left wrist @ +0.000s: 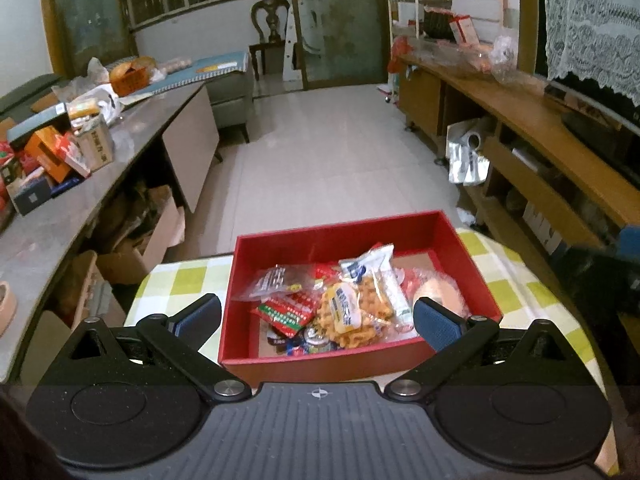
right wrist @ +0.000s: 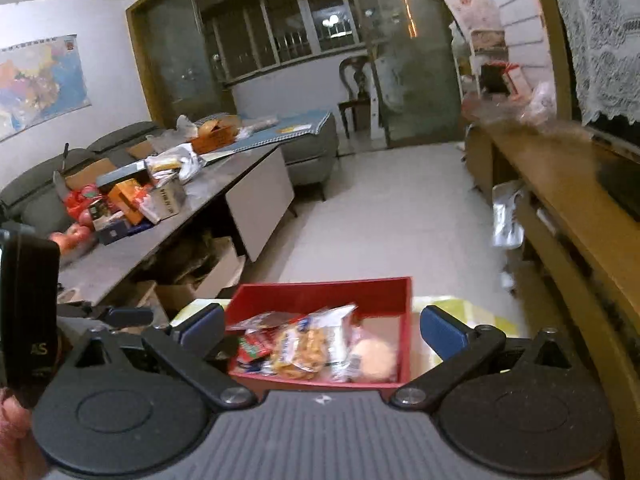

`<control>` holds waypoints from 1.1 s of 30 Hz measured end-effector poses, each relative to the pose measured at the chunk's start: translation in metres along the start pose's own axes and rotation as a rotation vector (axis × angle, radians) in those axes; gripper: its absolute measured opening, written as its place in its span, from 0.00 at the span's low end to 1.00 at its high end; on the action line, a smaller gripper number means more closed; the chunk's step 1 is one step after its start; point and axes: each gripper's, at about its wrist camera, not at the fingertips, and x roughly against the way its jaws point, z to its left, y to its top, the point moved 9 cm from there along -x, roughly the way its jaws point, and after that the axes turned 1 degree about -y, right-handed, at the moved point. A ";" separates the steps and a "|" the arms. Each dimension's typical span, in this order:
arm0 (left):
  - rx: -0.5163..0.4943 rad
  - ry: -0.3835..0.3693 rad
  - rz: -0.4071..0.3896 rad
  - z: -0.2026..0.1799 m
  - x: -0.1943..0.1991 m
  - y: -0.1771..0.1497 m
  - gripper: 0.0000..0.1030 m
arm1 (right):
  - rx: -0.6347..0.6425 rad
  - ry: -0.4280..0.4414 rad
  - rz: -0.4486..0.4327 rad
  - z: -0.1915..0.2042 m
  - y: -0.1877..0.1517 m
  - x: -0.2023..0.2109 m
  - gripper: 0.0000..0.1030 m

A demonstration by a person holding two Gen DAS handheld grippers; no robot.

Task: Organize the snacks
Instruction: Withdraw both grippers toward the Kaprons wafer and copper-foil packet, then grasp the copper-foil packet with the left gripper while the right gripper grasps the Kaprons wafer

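- The red box sits on a table with a green-and-white checked cloth, and its long axis runs away from the cameras toward the tiled floor.
- The snacks lie heaped in the near half of the box; its far end shows bare cardboard bottom.
- A long clear packet with white and blue print lies roughly along the box's long axis, with its top end pointing to the far wall.
- A fried-twist packet with a yellow label lies beside it, tilted the same way.
- A red-and-green packet lies flat at the left, skewed across the box.
- A pale round bun in clear wrap sits at the right side (its edge is hidden behind a claw finger).
- The left claw hovers over the near end of the box, jaws spread wide, nothing between them.
- The right claw is likewise spread wide and empty, above the same box.
- The right wrist view is blurred, so packet print is unreadable there; the box's near wall is cut off by the claw body in both views.
- A dark device crowds the left edge of the right wrist view, only partly seen.
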 end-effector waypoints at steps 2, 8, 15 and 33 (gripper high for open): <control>-0.009 0.002 0.021 -0.001 -0.006 -0.006 1.00 | 0.017 -0.022 0.055 -0.006 -0.010 -0.010 1.00; -0.038 -0.001 0.075 -0.011 -0.021 -0.021 1.00 | 0.030 -0.044 0.200 -0.020 -0.043 -0.034 1.00; -0.064 -0.024 0.177 -0.024 -0.042 -0.047 1.00 | 0.100 -0.164 0.448 -0.048 -0.105 -0.058 1.00; -0.061 -0.231 0.294 -0.045 -0.050 -0.082 0.97 | 0.104 -0.245 0.454 -0.109 -0.069 -0.086 0.98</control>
